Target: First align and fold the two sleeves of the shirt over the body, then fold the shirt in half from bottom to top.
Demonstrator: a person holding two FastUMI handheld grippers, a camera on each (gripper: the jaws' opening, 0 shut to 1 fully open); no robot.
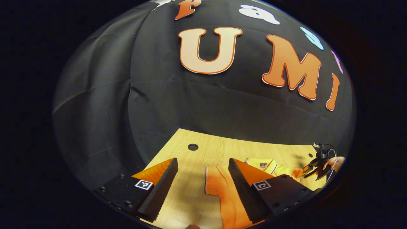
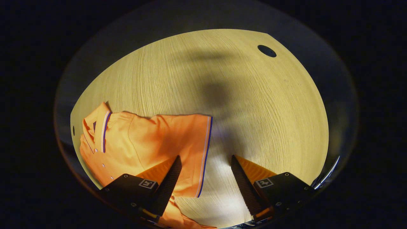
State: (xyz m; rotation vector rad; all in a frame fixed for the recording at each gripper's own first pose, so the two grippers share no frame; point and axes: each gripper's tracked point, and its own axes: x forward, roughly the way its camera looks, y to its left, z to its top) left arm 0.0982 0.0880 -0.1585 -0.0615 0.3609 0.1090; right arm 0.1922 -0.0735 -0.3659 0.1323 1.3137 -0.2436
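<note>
Both grippers hang wide open above the wooden table (image 2: 241,95), holding nothing. Between the right gripper's (image 2: 205,171) fingers lies the striped cuff of a sleeve (image 2: 178,140), the orange shirt (image 2: 127,146) spreading off to its left with the collar (image 2: 97,127) farthest. Under the left gripper (image 1: 203,178) the other sleeve (image 1: 219,184) lies flat; beyond it, far right, a hand (image 1: 335,163) holds the other gripper.

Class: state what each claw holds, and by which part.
Nothing: the left claw and right claw are both open above the orange polo shirt.
</note>
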